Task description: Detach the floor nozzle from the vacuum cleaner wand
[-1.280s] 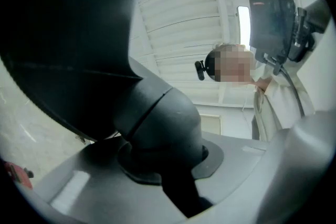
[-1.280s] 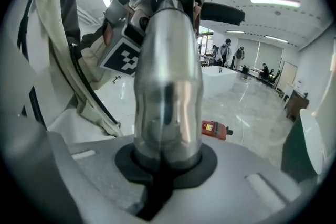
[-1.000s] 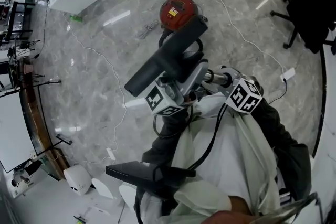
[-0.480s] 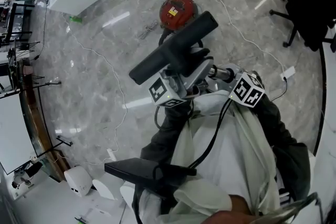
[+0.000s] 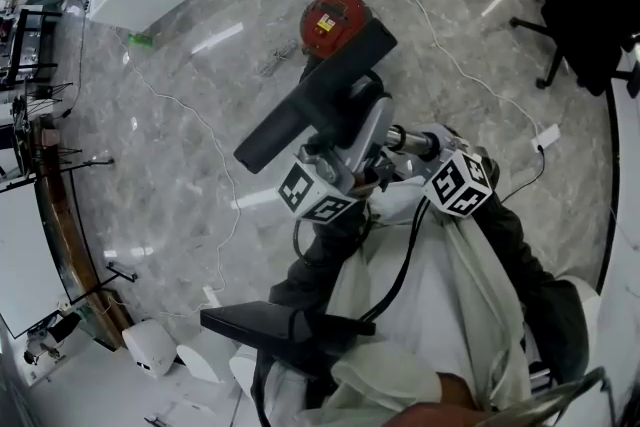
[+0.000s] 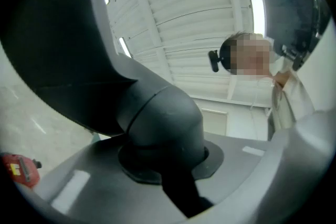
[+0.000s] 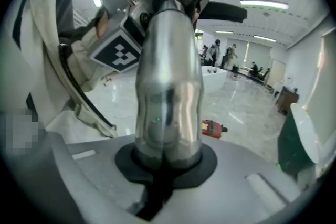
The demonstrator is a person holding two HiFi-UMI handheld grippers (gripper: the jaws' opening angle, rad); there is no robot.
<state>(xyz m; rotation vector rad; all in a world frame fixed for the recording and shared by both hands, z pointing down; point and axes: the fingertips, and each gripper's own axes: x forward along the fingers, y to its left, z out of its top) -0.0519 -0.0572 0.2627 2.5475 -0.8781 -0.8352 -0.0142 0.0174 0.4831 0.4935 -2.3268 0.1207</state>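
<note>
Wand (image 7: 168, 86) in right tool (image 7: 165, 165)

At the frame's centre, the long dark grey plastic floor nozzle (image 5: 310, 105) slanted from lower left to upper right above the grey marble floor (image 5: 180, 165), with the left gripper (image 5: 354, 127) at its neck, the right gripper (image 5: 425, 153) on the shiny silver metal wand (image 5: 398, 139), and a round red vacuum canister (image 5: 335, 18) just above.

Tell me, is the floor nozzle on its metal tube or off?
On. The wand runs into the neck of the floor nozzle, with no gap showing.
</note>
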